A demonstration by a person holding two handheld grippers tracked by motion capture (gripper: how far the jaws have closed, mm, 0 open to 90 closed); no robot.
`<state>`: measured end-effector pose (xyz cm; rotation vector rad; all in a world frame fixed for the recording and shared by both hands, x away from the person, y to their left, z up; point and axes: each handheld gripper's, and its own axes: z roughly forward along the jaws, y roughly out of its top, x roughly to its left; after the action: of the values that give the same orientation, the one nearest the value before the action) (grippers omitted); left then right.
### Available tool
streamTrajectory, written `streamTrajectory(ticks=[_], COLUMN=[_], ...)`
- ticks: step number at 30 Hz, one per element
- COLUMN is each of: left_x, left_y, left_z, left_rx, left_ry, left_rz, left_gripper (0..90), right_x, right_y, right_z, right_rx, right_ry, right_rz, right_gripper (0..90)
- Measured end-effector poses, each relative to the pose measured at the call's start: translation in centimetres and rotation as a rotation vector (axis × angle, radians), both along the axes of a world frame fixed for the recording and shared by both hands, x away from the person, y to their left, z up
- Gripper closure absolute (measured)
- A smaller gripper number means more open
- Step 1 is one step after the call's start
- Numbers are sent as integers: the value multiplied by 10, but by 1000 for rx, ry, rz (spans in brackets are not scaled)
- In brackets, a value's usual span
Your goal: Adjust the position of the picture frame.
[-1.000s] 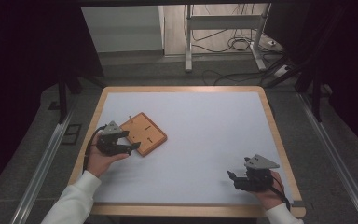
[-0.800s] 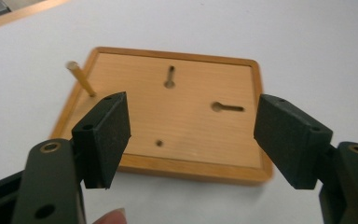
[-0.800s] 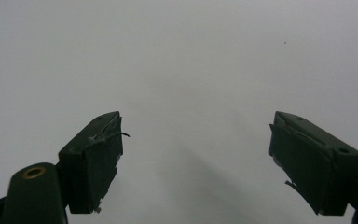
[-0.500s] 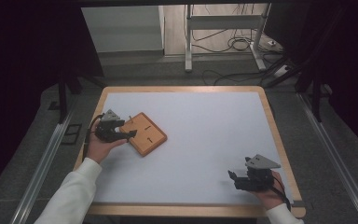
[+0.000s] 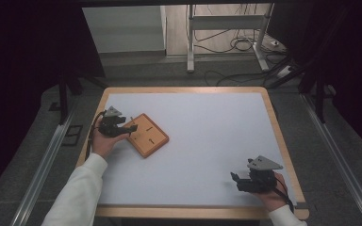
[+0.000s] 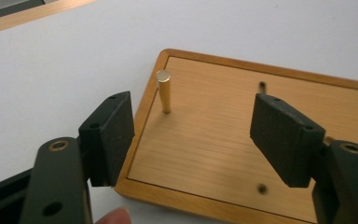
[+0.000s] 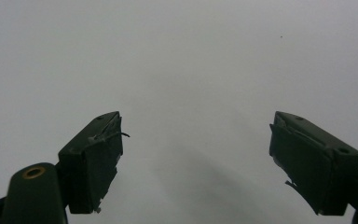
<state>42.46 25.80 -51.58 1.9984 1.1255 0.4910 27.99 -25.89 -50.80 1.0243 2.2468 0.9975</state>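
left gripper: jaws wide, just been closing, empty | flat rectangular wooden board: raised rim, slim upright brass peg | right gripper: jaws wide, empty, over matte white tabletop

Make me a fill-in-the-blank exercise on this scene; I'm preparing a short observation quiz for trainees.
1. The brass peg stands ____ in the wooden board.
2. The left gripper has its jaws ____, with nothing pressed between them.
3. The right gripper hovers over the ____ table surface, far from the board.

Missing words: upright; open; white
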Motion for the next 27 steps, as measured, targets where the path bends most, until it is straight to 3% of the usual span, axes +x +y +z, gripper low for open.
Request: streamTrajectory(ticks=[5, 8, 9, 12, 14, 19, 27], left_x=[11, 17, 20, 22, 24, 24, 25], left_y=[-2, -2, -1, -2, -3, -5, -7], left_z=[-1, -6, -9, -10, -12, -12, -14], left_rx=[-4, 16, 3, 9, 22, 3, 2], left_ry=[-20, -5, -1, -3, -3, -17, -12], left_rz=[10, 20, 25, 22, 18, 6, 10], left_gripper=[342, 355, 382, 410, 474, 588, 643], right_x=[0, 0, 1, 1, 1, 2, 2], right_y=[-1, -1, -1, -1, -1, -3, -2], right_z=[1, 0, -1, -1, -1, -1, -1], right_rx=[-1, -1, -3, -4, -4, -5, -6], right_ry=[-1, -2, 2, 4, 2, -8, -17], right_rz=[-1, -3, -6, -7, -9, -27, -32], right_gripper=[176, 176, 175, 175, 175, 180, 180])
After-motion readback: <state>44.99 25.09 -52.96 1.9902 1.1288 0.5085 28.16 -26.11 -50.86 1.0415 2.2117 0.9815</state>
